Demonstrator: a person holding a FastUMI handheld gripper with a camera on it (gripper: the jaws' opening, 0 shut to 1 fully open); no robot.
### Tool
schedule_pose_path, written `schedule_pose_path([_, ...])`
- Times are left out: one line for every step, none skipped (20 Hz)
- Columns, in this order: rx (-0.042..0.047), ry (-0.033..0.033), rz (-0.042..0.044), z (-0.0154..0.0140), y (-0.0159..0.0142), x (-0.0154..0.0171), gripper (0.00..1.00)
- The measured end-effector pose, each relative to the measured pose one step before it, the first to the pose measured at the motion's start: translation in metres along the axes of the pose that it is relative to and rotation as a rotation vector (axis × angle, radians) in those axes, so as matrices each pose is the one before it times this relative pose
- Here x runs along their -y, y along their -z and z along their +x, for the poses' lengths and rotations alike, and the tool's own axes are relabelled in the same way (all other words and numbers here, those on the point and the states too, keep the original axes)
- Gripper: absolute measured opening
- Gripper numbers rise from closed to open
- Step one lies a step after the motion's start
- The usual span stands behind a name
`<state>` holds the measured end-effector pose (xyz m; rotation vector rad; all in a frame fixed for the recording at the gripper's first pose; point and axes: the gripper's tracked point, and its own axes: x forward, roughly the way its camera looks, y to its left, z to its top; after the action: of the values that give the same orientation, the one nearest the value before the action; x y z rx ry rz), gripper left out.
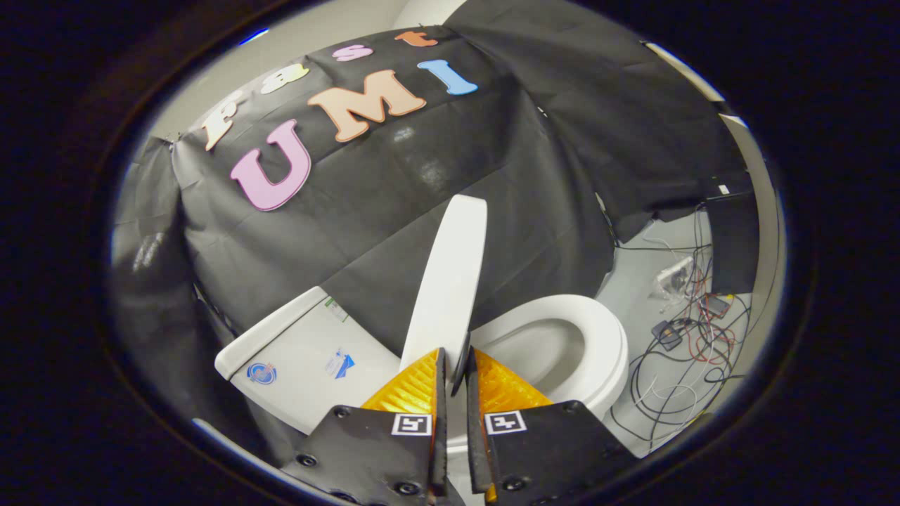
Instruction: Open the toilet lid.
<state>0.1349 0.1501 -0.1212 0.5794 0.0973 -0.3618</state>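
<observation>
A white toilet stands against the black cloth wall. Its lid [450, 281] is raised nearly upright, seen edge-on, rising from between my fingers. My gripper [455, 365] is shut on the lid's lower edge, one finger pressing on each face. To the right of the lid the white seat ring [598, 337] and the open bowl [548, 348] lie exposed. The white tank [309, 358] with stickers on its top sits to the left of the lid.
Black cloth covers the wall behind the toilet. On the pale floor beyond the bowl lies a tangle of black and red cables [682, 351] with small adapters, and a dark box [731, 239] stands by the wall.
</observation>
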Motion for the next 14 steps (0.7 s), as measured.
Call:
schedule_pose_path([-0.00053,-0.01337,-0.0105,0.00021,0.0001,-0.00375,0.13])
schedule_pose_path([0.00175,-0.01701,-0.00905,0.00007,-0.00191,-0.00606,0.13])
schedule_pose_path([-0.00055,-0.01525,-0.00827,-0.00047,-0.00151,-0.00473,0.13])
schedule_pose_path([0.00144,-0.01618,-0.01196,-0.00077,-0.00195,-0.00574,0.13])
schedule_pose_path([-0.00013,-0.01623,-0.01611,-0.00006,-0.00103,-0.0063,0.13])
schedule_pose_path([0.00289,-0.01781,-0.01499,0.0009,-0.00269,-0.00651,0.13])
schedule_pose_path([-0.00031,-0.01764,-0.0094,0.00042,-0.00142,-0.00652,0.13])
schedule_pose_path([0.0024,-0.01728,-0.01291,0.00159,-0.00134,-0.00724,0.13])
schedule_pose_path([0.0014,-0.0171,-0.01187,0.00102,-0.00213,-0.00551,0.15])
schedule_pose_path([-0.00165,-0.01443,-0.01018,0.00215,-0.00168,-0.00656,0.16])
schedule_pose_path([0.00427,-0.01405,-0.01112,0.00104,-0.00198,-0.00632,0.17])
schedule_pose_path([-0.0015,-0.01249,-0.00823,0.00187,-0.00104,-0.00626,0.19])
schedule_pose_path([0.00206,-0.01102,-0.00725,0.00057,-0.00137,-0.006,0.2])
schedule_pose_path([0.00084,-0.00921,-0.01014,0.00149,-0.00119,-0.0057,0.2])
